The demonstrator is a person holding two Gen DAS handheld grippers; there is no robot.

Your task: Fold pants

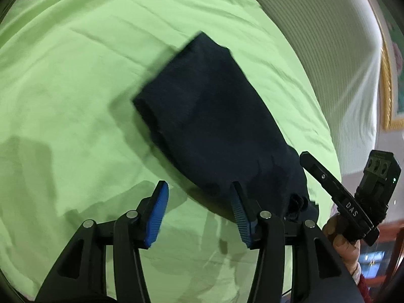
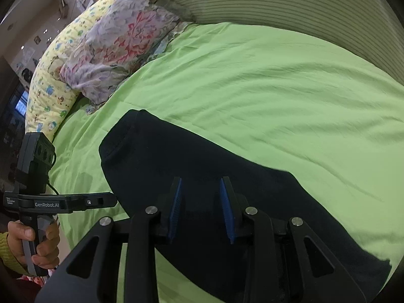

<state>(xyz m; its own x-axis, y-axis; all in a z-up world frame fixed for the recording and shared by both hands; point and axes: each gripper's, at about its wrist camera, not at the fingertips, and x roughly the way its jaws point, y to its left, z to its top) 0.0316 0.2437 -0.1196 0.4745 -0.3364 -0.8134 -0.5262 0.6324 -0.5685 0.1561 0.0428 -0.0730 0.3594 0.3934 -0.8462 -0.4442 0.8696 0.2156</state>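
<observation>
The pants (image 2: 202, 156) lie flat on the bed (image 2: 277, 88), the pillows (image 2: 106, 50) well apart at its far left. The right tool (image 2: 200, 207) hovers over the pants; the left tool (image 1: 199, 212) sits at their near edge.

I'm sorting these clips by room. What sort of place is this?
Most likely a home bedroom: dark pants lie on a green bedsheet, with floral pillows beside a ribbed headboard.

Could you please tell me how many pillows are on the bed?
2: a yellow cartoon-print pillow at the bed's far left corner, and a purple floral pillow leaning against it. Others may lie outside view.
</observation>
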